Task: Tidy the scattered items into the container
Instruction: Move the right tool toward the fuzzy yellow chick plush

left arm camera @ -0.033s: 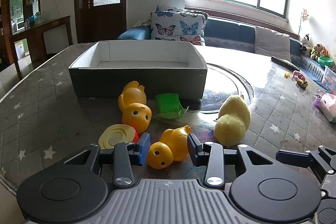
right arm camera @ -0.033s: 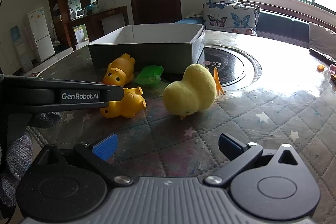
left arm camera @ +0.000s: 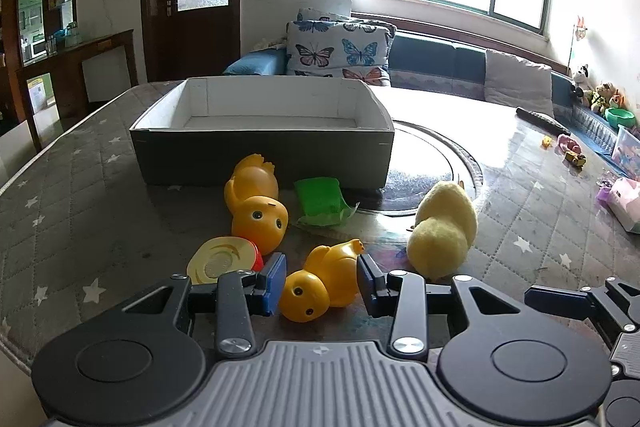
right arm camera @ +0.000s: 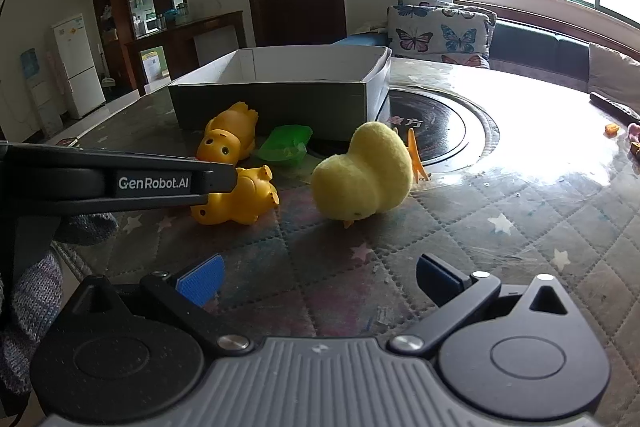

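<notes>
Straddling the small duck [left arm camera: 320, 281], the left hand-held gripper [left arm camera: 322, 281] has its jaws spread either side of it, not yet pinching. The duck lies on its side on the desk [left arm camera: 100, 227], near a bigger duck [left arm camera: 256, 203] and a green wrapper [left arm camera: 320, 197] before the box [left arm camera: 260, 155]. The right hand-held gripper [right arm camera: 320, 277] hangs wide open, empty, short of the plush chick [right arm camera: 364, 175].

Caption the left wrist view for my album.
Open left gripper straddles a small orange rubber duck before the grey cardboard box.
</notes>
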